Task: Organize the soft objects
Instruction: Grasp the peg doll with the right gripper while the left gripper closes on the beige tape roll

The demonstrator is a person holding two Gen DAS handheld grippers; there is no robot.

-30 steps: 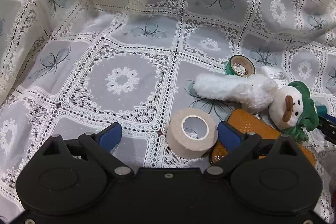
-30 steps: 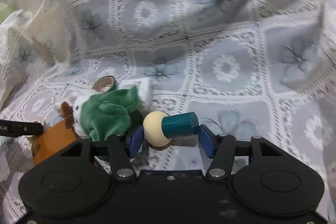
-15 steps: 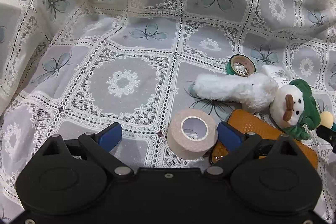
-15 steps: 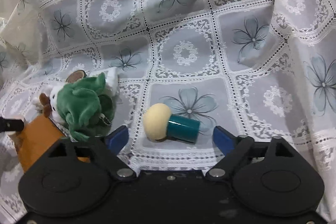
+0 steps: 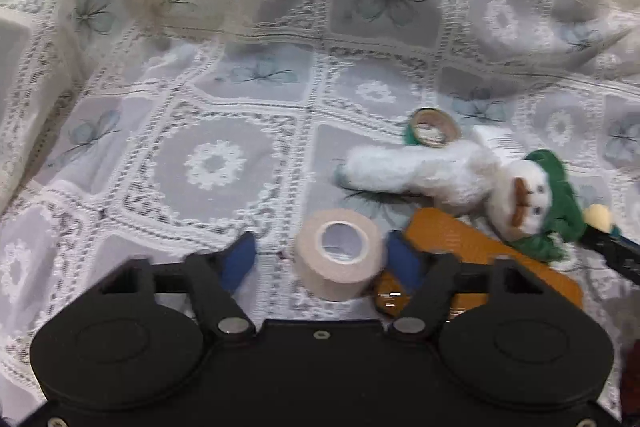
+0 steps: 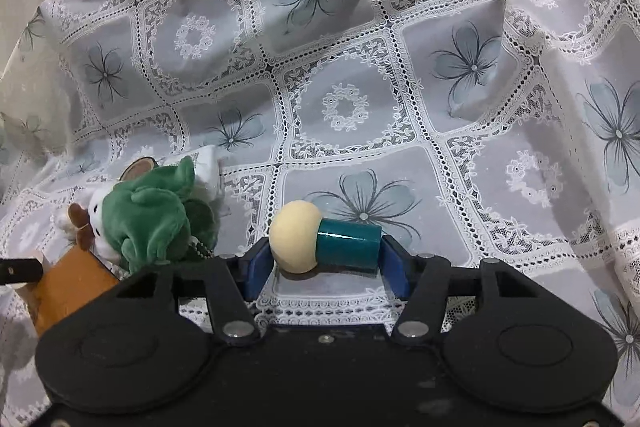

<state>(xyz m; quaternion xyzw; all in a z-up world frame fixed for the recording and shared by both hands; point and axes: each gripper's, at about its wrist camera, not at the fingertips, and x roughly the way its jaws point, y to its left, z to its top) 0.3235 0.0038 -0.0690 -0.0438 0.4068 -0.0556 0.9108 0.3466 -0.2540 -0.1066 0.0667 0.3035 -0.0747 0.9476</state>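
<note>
A beige tape roll (image 5: 340, 279) lies on the lace cloth between the blue pads of my left gripper (image 5: 320, 259). Its jaws are closing: the right pad is at the roll's side, the left pad still stands off it. My right gripper (image 6: 326, 257) is shut on a mushroom-shaped piece (image 6: 344, 243) with a cream head and teal stem, pads pressing both ends, low over the cloth. A white plush toy in a green hood (image 5: 520, 195) (image 6: 148, 219) lies between the two grippers, its furry limb (image 5: 392, 171) stretched left.
A green tape roll (image 5: 432, 133) stands behind the plush. An orange flat pad (image 5: 480, 255) (image 6: 68, 279) lies under and beside it. The lace cloth (image 6: 344, 107) rises in folds at the back and both sides. Bare cloth stretches left of the beige roll.
The left jaws narrowed from wide open around the beige roll. The right gripper opened, left the mushroom piece lying on the cloth, then closed on it again.
</note>
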